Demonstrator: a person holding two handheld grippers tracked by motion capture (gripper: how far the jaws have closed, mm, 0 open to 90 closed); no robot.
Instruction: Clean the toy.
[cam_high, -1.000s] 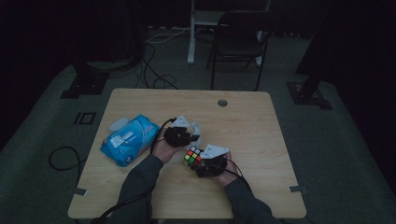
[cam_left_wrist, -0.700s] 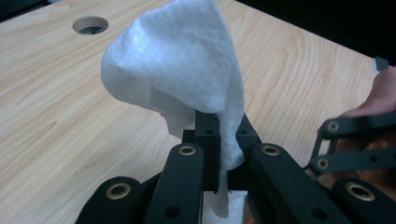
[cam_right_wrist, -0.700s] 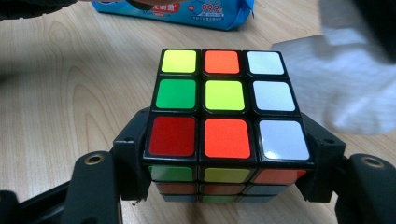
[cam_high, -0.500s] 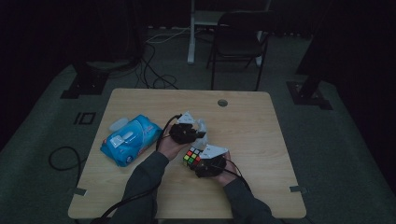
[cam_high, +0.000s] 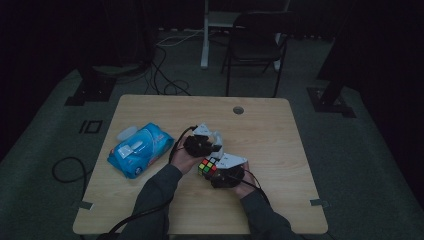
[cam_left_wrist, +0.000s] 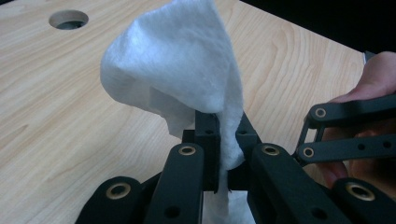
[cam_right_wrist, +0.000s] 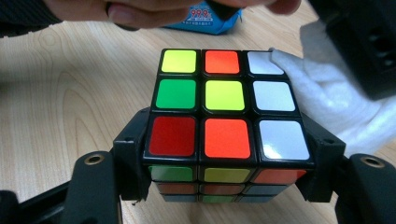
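A scrambled Rubik's cube sits between the jaws of my right gripper, which is shut on its two sides just above the wooden table. In the high view the cube is at the table's middle front, with the right gripper to its right. My left gripper is shut on a white wipe that stands up in a peak. That wipe touches the cube's white right edge. From above, the left gripper lies just behind the cube.
A blue pack of wipes lies at the table's left. A round cable hole is near the far edge. A chair and floor cables stand beyond the table. The right hand is close beside the left gripper.
The left gripper with the wipe has shifted slightly to the right, closer to the cube. The right gripper and cube have stayed put.
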